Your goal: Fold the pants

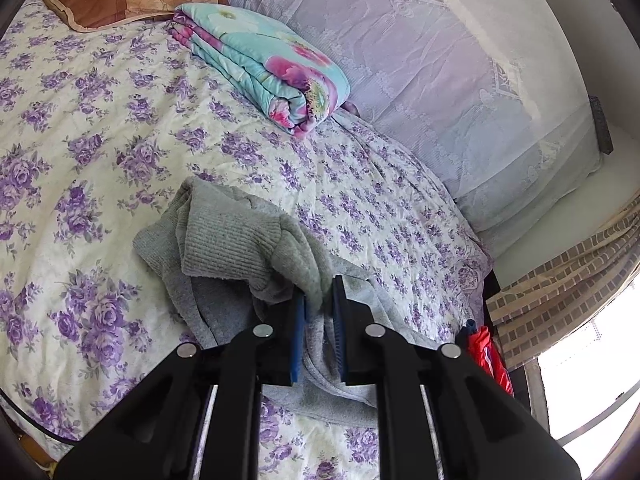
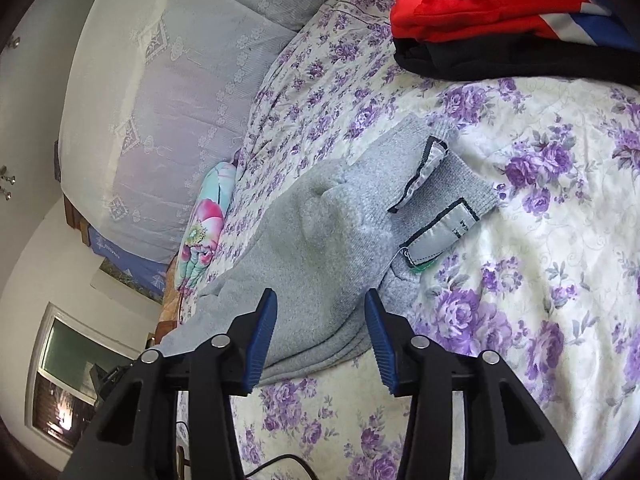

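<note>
Floral bedspread [image 1: 100, 128] under grey pants [image 1: 224, 236]: left tongs [image 1: 320, 300] clamped on cloth, right tongs [image 2: 320, 300] apart astride a fold, waistband partly hidden.

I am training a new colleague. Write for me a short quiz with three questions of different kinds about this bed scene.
1. True or false: the left claw pinches the grey pants.
2. What lies on the bed cover behind the pants, in the right wrist view? A) red garment B) yellow towel C) green bag
3. Fill in: the right claw stands ____ over the pants.

Key: 1 true; 2 A, the red garment; 3 open.
</note>
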`<act>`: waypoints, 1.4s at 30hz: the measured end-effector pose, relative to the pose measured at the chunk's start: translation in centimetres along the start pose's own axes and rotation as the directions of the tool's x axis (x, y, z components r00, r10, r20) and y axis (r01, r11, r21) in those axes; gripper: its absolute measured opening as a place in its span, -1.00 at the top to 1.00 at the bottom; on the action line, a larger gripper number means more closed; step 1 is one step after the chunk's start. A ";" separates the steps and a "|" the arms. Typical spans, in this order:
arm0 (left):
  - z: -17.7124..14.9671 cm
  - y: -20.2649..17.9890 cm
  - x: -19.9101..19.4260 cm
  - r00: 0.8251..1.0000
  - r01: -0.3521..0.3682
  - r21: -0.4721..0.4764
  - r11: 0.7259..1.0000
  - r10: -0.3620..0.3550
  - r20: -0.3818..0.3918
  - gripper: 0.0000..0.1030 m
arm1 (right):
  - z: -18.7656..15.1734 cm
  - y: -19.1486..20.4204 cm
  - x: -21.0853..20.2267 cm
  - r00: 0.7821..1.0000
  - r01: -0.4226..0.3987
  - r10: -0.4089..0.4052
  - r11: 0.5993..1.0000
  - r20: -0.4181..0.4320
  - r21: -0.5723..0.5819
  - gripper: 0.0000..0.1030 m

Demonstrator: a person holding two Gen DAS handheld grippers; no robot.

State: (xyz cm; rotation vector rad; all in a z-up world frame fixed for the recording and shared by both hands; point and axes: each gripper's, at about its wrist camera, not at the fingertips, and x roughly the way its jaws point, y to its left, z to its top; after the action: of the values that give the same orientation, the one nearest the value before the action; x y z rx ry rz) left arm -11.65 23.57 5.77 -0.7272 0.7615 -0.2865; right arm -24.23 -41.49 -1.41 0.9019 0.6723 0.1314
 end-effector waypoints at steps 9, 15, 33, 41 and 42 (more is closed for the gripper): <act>0.4 0.0 0.5 1.000 -0.019 0.007 1.000 0.019 -0.005 0.78 | 0.7 0.6 0.0 0.999 0.043 -0.040 0.996 0.036 -0.075 0.83; 3.1 -3.0 0.7 0.999 -0.034 0.087 0.996 0.032 0.034 0.77 | 4.5 4.6 -2.2 0.996 -0.013 0.027 0.987 0.083 -0.162 0.92; 16.7 -1.9 21.3 0.980 -0.194 -0.001 0.981 0.194 -0.046 0.77 | 21.9 6.2 20.8 0.989 0.149 -0.148 0.981 0.016 -0.122 0.91; 16.7 2.7 26.0 0.965 -0.241 -0.093 0.966 0.228 -0.126 0.56 | 22.3 4.1 26.4 0.970 0.234 -0.239 0.967 -0.050 -0.099 0.16; 16.8 2.8 25.7 0.970 -0.223 -0.107 0.969 0.210 -0.122 0.51 | 22.4 4.4 25.8 0.969 0.241 -0.246 0.965 -0.033 -0.108 0.06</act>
State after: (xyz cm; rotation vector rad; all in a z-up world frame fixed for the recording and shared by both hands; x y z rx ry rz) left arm 18.27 21.47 -1.26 -0.7383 0.9616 -0.0822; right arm 10.12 -44.21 -0.89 0.7126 0.8071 -0.0331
